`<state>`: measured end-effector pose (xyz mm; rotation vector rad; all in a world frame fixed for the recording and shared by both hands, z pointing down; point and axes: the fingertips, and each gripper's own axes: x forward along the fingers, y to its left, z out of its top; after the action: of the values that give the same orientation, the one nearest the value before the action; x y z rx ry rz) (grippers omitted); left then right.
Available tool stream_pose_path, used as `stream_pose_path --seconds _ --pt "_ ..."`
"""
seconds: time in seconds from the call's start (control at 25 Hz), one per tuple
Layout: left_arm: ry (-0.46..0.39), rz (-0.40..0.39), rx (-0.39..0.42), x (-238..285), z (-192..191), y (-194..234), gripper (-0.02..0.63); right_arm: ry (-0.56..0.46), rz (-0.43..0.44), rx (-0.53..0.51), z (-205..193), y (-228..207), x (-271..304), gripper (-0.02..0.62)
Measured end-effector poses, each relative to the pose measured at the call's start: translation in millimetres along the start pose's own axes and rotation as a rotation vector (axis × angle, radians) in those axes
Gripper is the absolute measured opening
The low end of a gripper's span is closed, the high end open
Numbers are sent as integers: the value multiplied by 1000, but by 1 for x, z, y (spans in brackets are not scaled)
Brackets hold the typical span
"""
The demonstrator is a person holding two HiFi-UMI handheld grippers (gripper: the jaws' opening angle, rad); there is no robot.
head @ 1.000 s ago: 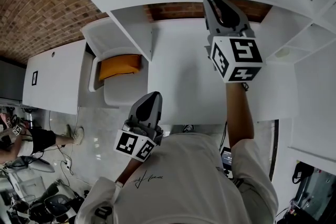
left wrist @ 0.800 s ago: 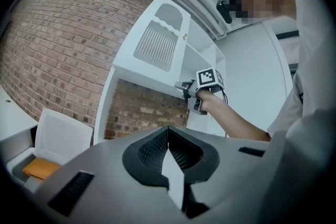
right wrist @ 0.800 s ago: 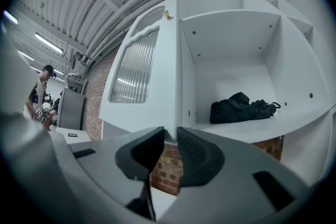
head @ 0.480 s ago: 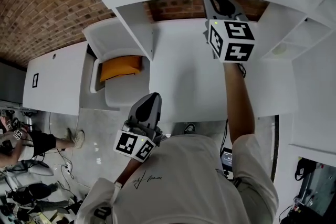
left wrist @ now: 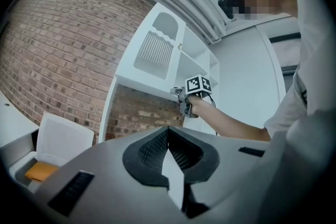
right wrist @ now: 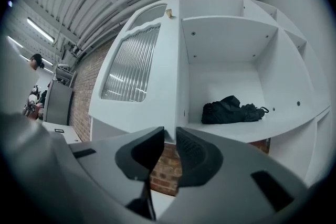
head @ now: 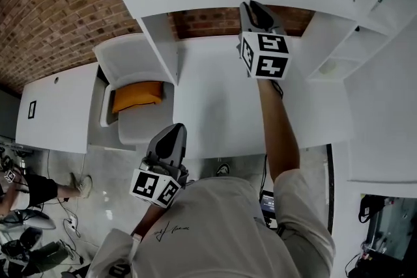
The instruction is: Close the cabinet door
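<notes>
Two grippers in view: left gripper [head: 172,132] low and near, by the person's chest, jaws pressed together on nothing; right gripper [right wrist: 169,138] high and far over the white surface [head: 221,107], at the bottom edge of the cabinet door [right wrist: 142,71], jaws a narrow gap apart, the door's lower corner right at their tips, contact impossible to tell. Cabinet door standing wide open, left of the open compartment, with a black bag [right wrist: 231,109] on the shelf [right wrist: 252,131] inside to the right.
</notes>
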<state>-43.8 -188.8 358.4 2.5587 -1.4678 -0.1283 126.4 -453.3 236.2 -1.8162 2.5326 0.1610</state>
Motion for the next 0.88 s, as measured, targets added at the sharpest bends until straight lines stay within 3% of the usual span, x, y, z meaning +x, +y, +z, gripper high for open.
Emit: stream_pose_path --seconds 0.2,0.88 --pt "-13 -6 5 -9 7 -1 16 8 -39 -1 -1 -1 -10 32" --pt "-23 -31 1 -33 17 4 15 84 -26 3 -29 38 -76 25"
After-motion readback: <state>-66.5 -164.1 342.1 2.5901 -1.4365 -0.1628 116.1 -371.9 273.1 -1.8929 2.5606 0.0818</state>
